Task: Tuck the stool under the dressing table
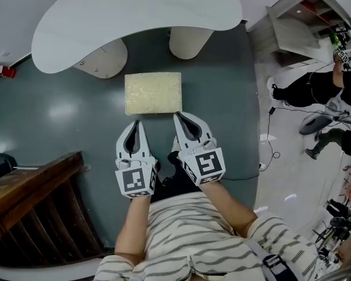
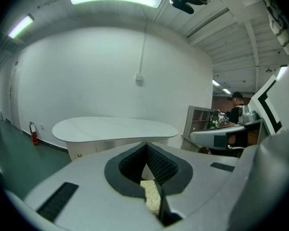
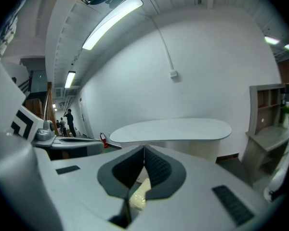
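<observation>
Stool [image 1: 152, 92] just beyond left tool [image 1: 136, 123] and right tool [image 1: 178, 117], contact uncertain

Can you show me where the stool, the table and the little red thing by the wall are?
stool [image 1: 152, 92], head view, middle of its cream seat.
dressing table [image 1: 134, 16], head view, bare white top.
fire extinguisher [image 2: 34, 135], left gripper view, its red body.

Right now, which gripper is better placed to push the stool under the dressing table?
Probably right, marginally. The right gripper, shut, is at the near right corner of the stool; the left gripper, also shut, sits just short of its near edge. The dressing table is straight ahead.
</observation>
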### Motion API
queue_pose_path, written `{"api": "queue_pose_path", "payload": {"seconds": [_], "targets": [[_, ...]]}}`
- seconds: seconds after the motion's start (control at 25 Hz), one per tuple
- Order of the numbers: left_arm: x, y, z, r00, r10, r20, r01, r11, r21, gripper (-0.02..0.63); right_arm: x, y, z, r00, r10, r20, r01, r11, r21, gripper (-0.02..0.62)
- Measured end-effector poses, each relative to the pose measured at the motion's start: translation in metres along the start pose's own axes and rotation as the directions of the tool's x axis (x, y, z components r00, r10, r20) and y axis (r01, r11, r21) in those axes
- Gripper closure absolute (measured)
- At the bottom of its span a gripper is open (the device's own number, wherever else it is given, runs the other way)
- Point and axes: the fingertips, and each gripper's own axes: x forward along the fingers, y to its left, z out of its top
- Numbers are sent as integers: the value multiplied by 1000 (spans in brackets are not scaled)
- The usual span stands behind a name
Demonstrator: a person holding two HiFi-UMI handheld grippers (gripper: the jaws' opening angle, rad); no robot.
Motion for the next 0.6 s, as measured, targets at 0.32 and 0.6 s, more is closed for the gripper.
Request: {"api": "queue_pose_path", "payload": {"seconds": [0.32,0.6], "targets": [[31,25,-50,997,-36,-73,37,999,23,600,38,-13,-52,995,-84,-49,86,995,55,583],[53,51,-107,988,-67,-139,71,997,28,600,72,-15,-111,982,-139,-125,150,985,81,583]]}}
